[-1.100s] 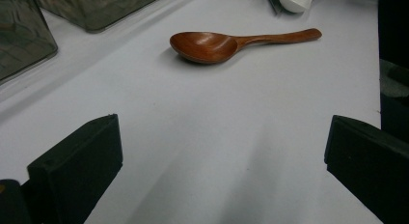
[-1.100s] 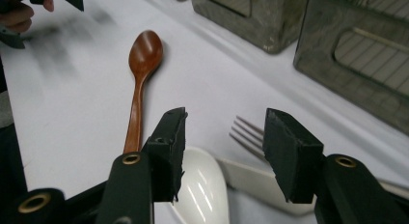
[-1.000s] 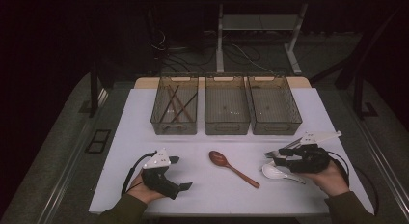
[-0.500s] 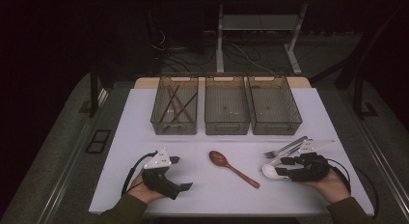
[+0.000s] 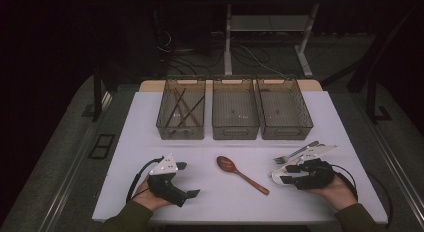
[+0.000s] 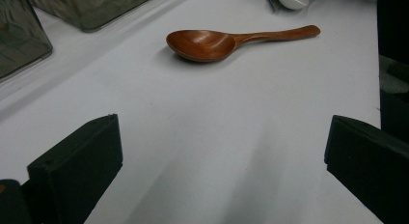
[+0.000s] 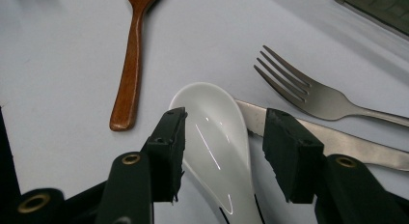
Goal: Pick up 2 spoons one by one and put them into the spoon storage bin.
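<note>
High view, right gripper: my right gripper [image 5: 286, 175] sits lower and closer to my edge of the desk [image 5: 150, 142] than a second ago, when it hung up beside the fork; its tip now rests at the white spoon [image 5: 278, 175].
High view, left gripper: my left gripper [image 5: 186, 181] lies at the near left of the desk, in the same spot as a second ago.
High view, cutlery: the wooden spoon [image 5: 241, 174] lies slantwise mid-desk, and the fork [image 5: 295, 153] lies just beyond my right hand, both where they were.
High view, bins: three bins [image 5: 235, 114] stand in a row at the back; the left one holds dark sticks, the other two look empty from here.
Left gripper view: my jaws stand wide apart over bare desk with nothing between them; the wooden spoon [image 6: 212, 42] lies well ahead.
Right gripper view: my jaws stand about half open, one on each side of the white spoon [image 7: 217, 142]; I see a sliver of gap by each pad, so I am straddling it, not gripping.
Right gripper view, neighbours: a knife [image 7: 337, 144] runs under my far jaw, touching the white spoon's bowl, with the fork [image 7: 308, 93] just beyond.
Meaning: I judge the reach is done and the squeeze comes next; the knife may get nudged.
</note>
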Motion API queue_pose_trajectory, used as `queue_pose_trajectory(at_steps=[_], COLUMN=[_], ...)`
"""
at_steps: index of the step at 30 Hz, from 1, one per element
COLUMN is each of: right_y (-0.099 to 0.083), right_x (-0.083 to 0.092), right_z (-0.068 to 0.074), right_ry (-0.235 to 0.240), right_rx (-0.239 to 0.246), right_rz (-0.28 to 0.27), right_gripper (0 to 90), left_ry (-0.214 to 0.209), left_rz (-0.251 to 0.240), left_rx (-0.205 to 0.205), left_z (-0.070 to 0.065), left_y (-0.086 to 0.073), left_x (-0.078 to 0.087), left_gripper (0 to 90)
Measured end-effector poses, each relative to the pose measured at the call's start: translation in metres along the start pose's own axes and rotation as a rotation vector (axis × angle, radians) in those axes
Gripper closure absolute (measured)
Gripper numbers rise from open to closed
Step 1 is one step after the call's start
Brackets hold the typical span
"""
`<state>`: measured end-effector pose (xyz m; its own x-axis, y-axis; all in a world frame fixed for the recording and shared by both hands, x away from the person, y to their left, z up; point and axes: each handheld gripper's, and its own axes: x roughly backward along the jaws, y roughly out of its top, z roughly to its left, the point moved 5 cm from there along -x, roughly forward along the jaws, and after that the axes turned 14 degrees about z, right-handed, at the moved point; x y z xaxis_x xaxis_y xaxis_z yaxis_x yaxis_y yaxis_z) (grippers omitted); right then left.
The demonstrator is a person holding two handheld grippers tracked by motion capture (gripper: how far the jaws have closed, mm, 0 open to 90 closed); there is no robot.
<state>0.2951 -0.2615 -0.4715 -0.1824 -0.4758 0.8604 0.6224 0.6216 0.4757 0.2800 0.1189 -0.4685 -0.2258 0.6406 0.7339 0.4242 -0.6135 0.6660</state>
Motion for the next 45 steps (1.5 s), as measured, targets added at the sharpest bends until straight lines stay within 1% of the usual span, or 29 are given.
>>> queue_pose_trajectory(at_steps=[5,10,14,16,18,21,23,24,28,32,36,43,45], right_y=[-0.001,-0.001,-0.002,-0.002,-0.002,-0.003,-0.003,-0.003,-0.003,-0.004,-0.004,-0.004,-0.004], right_x=[-0.004,-0.007,-0.011,-0.012,-0.011,-0.011,-0.011,-0.012,-0.011,-0.009,-0.006,-0.004,-0.003], right_z=[0.002,0.003,0.004,0.006,0.007,0.008,0.01,0.01,0.011,0.011,0.011,0.012,0.012], right_ry=[-0.001,-0.005,-0.006,-0.017,-0.017,-0.02,-0.009,-0.006,-0.014,-0.011,-0.013,-0.008,-0.007], right_rx=[0.001,0.005,0.021,0.037,0.042,0.066,0.072,0.083,0.104,0.107,0.124,0.128,0.129], right_rz=[0.027,0.042,0.063,0.073,0.077,0.084,0.09,0.09,0.099,0.1,0.096,0.104,0.108], right_gripper=[50.4,51.3,53.0,53.9,57.0,60.4,64.3,65.6,69.2,74.1,79.6,81.8,82.1], left_ry=[0.002,0.001,0.001,0.001,0.001,0.0,0.0,0.0,-0.001,0.001,0.001,0.001,0.002], left_rz=[0.0,0.0,0.0,-0.001,-0.001,0.0,0.0,0.0,0.0,0.001,0.001,-0.002,-0.004], left_rx=[0.001,0.001,0.001,0.002,0.001,0.0,-0.001,0.0,0.001,-0.001,-0.003,0.0,-0.005], left_z=[0.0,0.0,0.0,0.0,0.0,0.0,0.0,0.0,0.0,0.0,0.0,0.0,0.0], left_y=[0.0,0.0,0.0,0.0,0.0,0.0,0.0,0.0,0.0,0.0,0.0,0.0,0.0], left_x=[0.0,0.0,0.0,0.0,0.0,0.0,0.0,0.0,0.0,0.0,0.0,0.0,0.001], left_gripper=[0.0,0.0,0.0,0.0,0.0,0.0,0.0,0.0,0.0,0.0,0.0,0.0,0.0])
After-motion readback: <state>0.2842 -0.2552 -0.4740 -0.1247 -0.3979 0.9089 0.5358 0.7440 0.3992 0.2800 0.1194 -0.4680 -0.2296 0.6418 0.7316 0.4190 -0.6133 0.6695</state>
